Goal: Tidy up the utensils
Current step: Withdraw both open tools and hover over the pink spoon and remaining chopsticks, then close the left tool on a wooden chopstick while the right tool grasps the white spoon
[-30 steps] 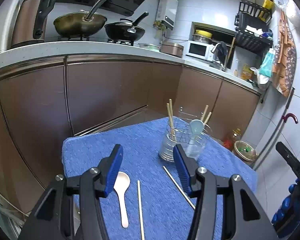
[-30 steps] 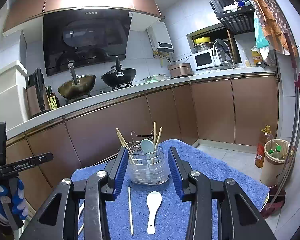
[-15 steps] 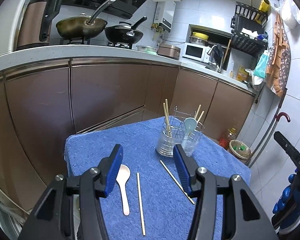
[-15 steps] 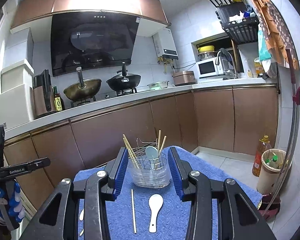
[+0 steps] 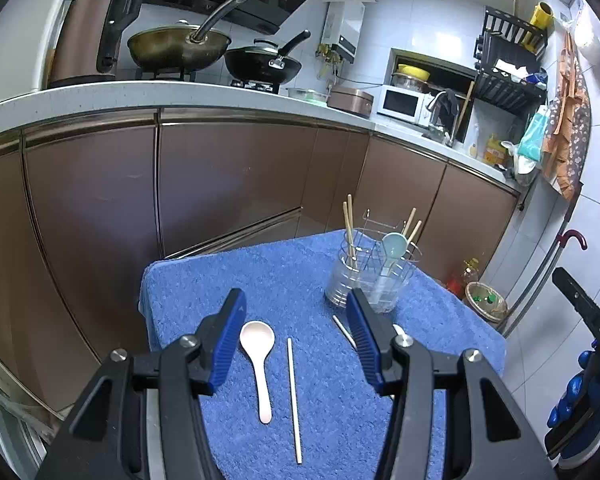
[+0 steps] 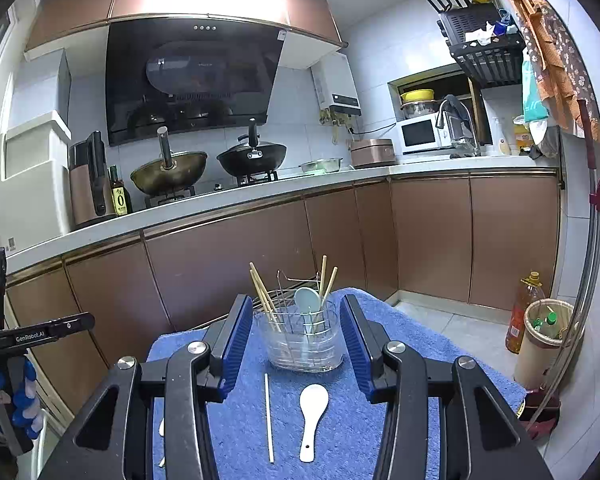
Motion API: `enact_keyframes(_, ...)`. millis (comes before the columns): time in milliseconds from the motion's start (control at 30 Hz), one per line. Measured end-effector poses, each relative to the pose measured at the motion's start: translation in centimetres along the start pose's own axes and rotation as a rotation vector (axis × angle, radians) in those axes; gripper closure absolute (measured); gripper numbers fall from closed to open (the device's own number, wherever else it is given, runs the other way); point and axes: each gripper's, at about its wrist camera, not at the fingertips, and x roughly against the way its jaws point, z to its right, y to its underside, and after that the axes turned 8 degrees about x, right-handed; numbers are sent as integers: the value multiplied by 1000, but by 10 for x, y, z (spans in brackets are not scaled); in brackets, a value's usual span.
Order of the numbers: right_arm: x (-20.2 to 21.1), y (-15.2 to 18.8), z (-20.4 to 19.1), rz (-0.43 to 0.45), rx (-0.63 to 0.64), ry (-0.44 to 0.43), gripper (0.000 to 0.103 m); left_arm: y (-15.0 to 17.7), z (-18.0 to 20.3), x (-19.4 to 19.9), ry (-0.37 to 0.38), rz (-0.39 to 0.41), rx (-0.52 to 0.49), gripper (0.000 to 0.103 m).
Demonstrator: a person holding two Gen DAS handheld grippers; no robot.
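Note:
A clear utensil holder with a wire rack stands at the far side of the blue towel; it holds several chopsticks and a pale blue spoon. It also shows in the right wrist view. A cream spoon and a chopstick lie between the fingers of my open, empty left gripper. A second chopstick lies beside its right finger. My right gripper is open and empty above a white spoon and a chopstick.
Brown kitchen cabinets and a counter with two woks run behind the small table. A bin and an oil bottle stand on the floor to the right. The towel's edges drop off on all sides.
Both grippers have pulled back and risen a little, so the holder and the utensils look smaller and farther. Both stay open. Nothing on the towel has moved.

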Motion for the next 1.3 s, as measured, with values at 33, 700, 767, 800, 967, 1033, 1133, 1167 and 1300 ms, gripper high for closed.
enact_keyframes(33, -1, 0, 0, -2, 3, -1, 60, 0, 0, -2, -2, -5, -1, 53)
enact_keyframes(700, -37, 22, 4, -122, 16, -44, 60, 14, -12, -54, 35, -181, 42, 54)
enact_keyframes(767, -44, 27, 6, -146, 14, -50, 60, 19, -14, -66, 40, -221, 49, 54)
enact_keyframes(800, -49, 30, 9, -163, 10, -56, 60, 20, -14, -70, 43, -236, 53, 55)
enact_keyframes(967, -74, 48, 20, -240, -13, -70, 60, 32, -22, -114, 48, -362, 90, 60)
enact_keyframes(1033, -86, 57, 22, -272, -20, -76, 60, 37, -24, -133, 34, -406, 98, 62)
enact_keyframes(1133, -106, 72, 26, -338, -32, -96, 60, 45, -29, -165, 24, -493, 132, 66)
enact_keyframes(1167, -110, 75, 27, -353, -34, -100, 60, 47, -30, -178, 23, -529, 150, 67)
enact_keyframes(1300, -127, 93, 32, -415, -49, -120, 60, 54, -29, -205, 21, -585, 163, 71)
